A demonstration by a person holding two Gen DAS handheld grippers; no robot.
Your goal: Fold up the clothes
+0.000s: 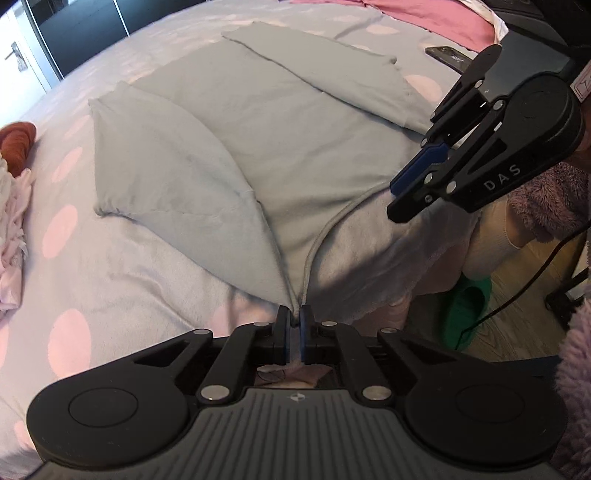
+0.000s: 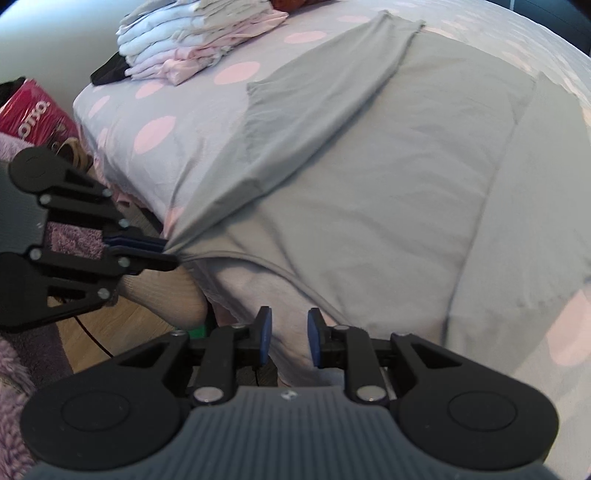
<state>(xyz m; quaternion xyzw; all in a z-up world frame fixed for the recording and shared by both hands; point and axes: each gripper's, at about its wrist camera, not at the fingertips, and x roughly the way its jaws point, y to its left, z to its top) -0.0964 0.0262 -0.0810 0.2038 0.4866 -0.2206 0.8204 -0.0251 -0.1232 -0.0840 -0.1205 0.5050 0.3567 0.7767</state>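
The left hand-held gripper [image 1: 294,325] is pinching the grey shirt [image 1: 236,147] at the shoulder beside its neckline, jaws closed on the cloth right at the near edge of the bed [image 1: 110,258]. The right hand-held gripper [image 2: 289,339] is hovering over the neckline with its jaws parted and nothing between them; the bare bedspread is showing through the gap.

The bed, covered in a pale spread with pink dots, is taking up most of both views. Its near edge is dropping off to a wooden floor [image 1: 517,295] just beside both grippers. The grey shirt is lying flat across the middle of the bed, its collar hanging at the near edge and both sleeves folded in over the body. Open bedspread is lying to the left of the shirt and beyond its far hem.

A stack of folded clothes [image 2: 192,40] is sitting near the bed's left corner, well apart from the shirt. A pink garment [image 1: 424,18] is lying at the far right. A dark phone [image 1: 448,57] is resting on the spread near the right sleeve.
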